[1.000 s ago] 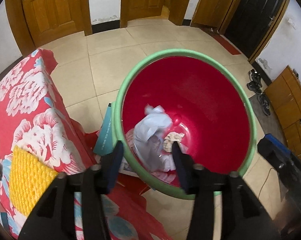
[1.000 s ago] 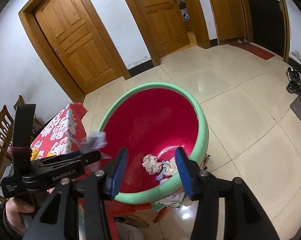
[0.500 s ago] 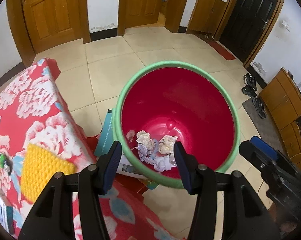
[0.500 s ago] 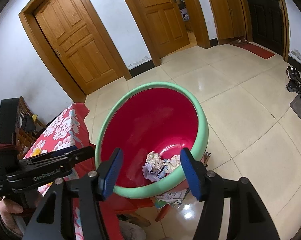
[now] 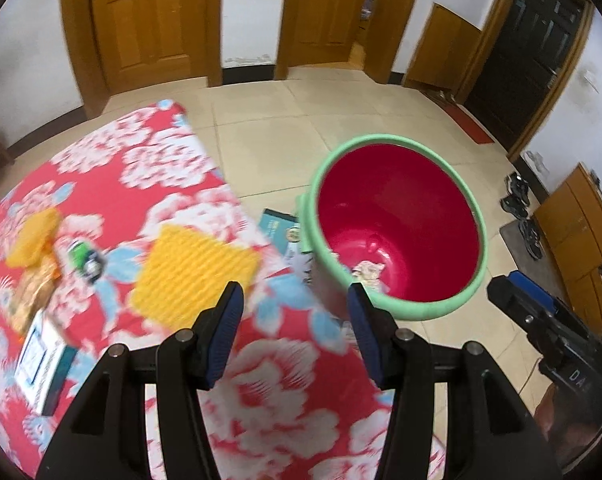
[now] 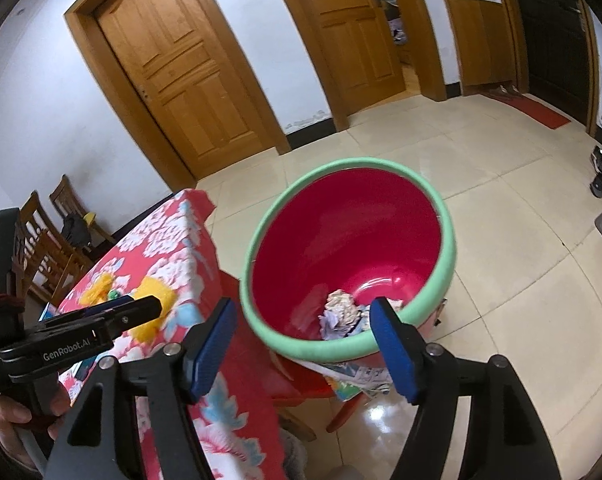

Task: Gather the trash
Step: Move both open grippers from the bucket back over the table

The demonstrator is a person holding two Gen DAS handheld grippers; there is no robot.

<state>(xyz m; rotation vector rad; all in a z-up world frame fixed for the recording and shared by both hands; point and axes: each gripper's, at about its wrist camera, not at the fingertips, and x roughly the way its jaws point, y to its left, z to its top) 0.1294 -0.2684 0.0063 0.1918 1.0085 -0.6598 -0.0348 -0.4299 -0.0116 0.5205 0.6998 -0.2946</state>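
Note:
A red bin with a green rim stands beside the table with the red flowered cloth. Crumpled paper trash lies at the bin's bottom. My left gripper is open and empty, over the table's edge left of the bin. My right gripper hangs near the bin's front rim; its jaws are opening with nothing between them. On the cloth lie a yellow knitted mat, a small green object and a brownish wrapper, all blurred.
A white and teal box lies at the table's left. Printed papers stick out under the bin. Wooden doors line the far wall, chairs stand left, shoes and a cabinet right. A hand holds the left gripper.
The paper that was falling from my left gripper now lies in the bin. My left gripper has swung left and up, from over the bin to over the table. My right gripper's jaws have widened.

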